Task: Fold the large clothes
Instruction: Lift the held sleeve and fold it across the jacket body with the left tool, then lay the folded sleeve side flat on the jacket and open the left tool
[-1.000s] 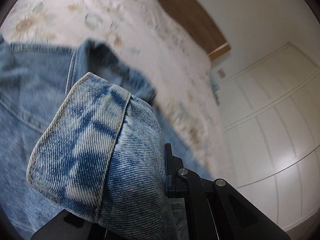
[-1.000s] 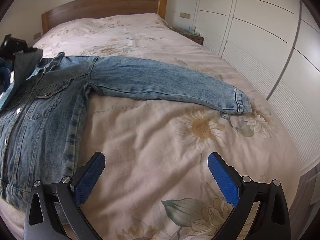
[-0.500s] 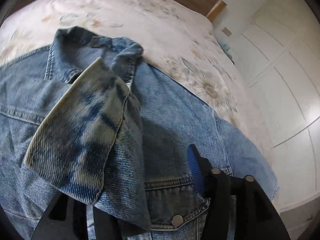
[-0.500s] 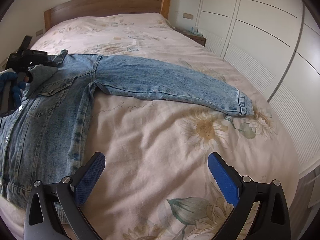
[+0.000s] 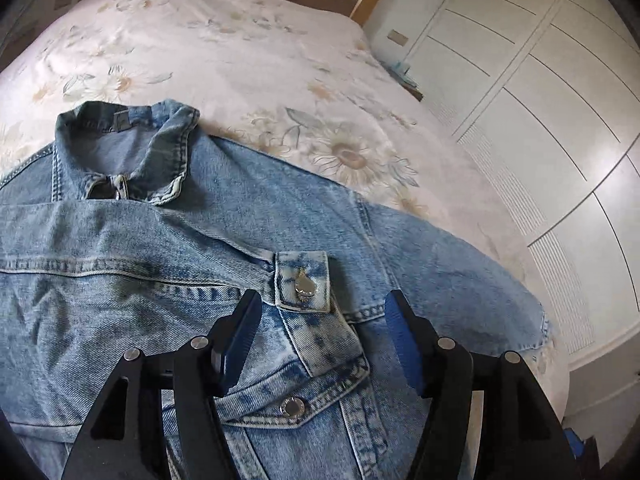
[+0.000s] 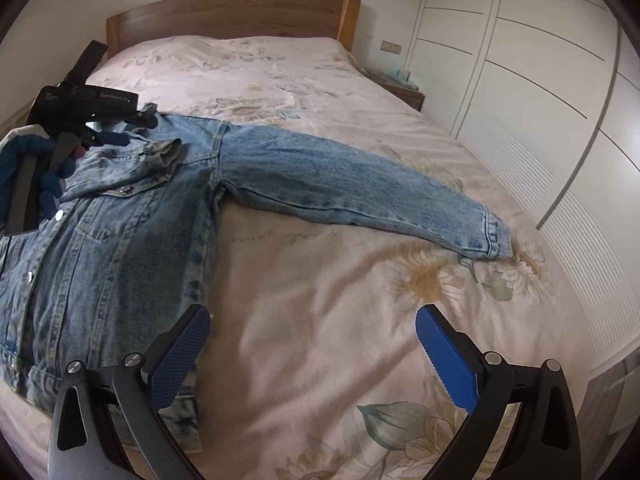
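A blue denim jacket (image 5: 120, 280) lies front up and buttoned on the bed, collar (image 5: 132, 152) toward the headboard. One sleeve is folded across the chest, and its buttoned cuff (image 5: 304, 280) rests flat on the denim. My left gripper (image 5: 320, 332) hovers just above that cuff with its jaws opening, neither pad pressing on the cloth. In the right wrist view the jacket (image 6: 120, 240) fills the left side, its other sleeve (image 6: 360, 184) stretched out to the right. The left gripper (image 6: 136, 128) shows over the chest there. My right gripper (image 6: 312, 344) stands open above bare bedspread near the hem.
The bed carries a pale floral bedspread (image 6: 320, 264) and a wooden headboard (image 6: 232, 12). White wardrobe doors (image 6: 540, 100) run along the right side. A small bedside table (image 6: 400, 88) stands by the far right corner. A person's gloved hand (image 6: 24, 160) holds the left gripper.
The left gripper, shut on the sleeve cuff a second ago, has opened and let it drop flat across the jacket's chest, rolling level. The right gripper rose slightly and stayed open.
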Tool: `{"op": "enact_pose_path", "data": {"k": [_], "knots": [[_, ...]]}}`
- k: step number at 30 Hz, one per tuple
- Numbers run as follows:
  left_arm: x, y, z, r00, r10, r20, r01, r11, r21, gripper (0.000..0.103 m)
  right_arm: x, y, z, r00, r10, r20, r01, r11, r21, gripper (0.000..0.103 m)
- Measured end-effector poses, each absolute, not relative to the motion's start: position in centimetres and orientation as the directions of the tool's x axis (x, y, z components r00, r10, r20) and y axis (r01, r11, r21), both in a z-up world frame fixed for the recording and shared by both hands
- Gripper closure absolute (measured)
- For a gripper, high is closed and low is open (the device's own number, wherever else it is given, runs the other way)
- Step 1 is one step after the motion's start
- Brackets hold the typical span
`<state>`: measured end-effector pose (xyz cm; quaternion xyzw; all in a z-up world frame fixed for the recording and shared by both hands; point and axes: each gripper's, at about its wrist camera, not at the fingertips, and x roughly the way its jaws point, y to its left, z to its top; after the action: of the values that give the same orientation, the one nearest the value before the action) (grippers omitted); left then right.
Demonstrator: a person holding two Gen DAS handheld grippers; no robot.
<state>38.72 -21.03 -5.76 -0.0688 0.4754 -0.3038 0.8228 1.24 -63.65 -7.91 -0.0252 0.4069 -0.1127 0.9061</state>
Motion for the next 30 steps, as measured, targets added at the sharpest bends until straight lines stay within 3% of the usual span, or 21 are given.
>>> {"op": "enact_pose_path", "data": {"k": [5, 17, 24, 30], "knots": [[38.3, -16.1, -3.9, 0.419, -0.554, -0.720, 0.424, 0.820, -0.384, 0.045, 3.8, -61.0, -6.5, 0.675, -0.166, -0.718, 0.098, 0.986, -0.135, 0.000], [41.4, 1.1, -6.4, 0.551, -0.307, -0.776, 0.159, 0.952, -0.264, 0.045, 17.4, -47.1, -6.2, 0.697, 0.082, -0.713, -0.212, 0.972, -0.096, 0.000], [38.3, 2.3, -9.8, 0.540, -0.268, -0.798, 0.197, 0.962, -0.189, 0.045, 24.4, -41.0, -10.8, 0.618, 0.143, -0.773, -0.298, 0.953, -0.062, 0.001], [37.4, 3.1, -10.2, 0.535, -0.241, -0.809, 0.254, 0.960, -0.119, 0.045, 27.0, -43.8, -14.6, 0.505, 0.160, -0.848, -0.294, 0.956, 0.005, 0.002]]}}
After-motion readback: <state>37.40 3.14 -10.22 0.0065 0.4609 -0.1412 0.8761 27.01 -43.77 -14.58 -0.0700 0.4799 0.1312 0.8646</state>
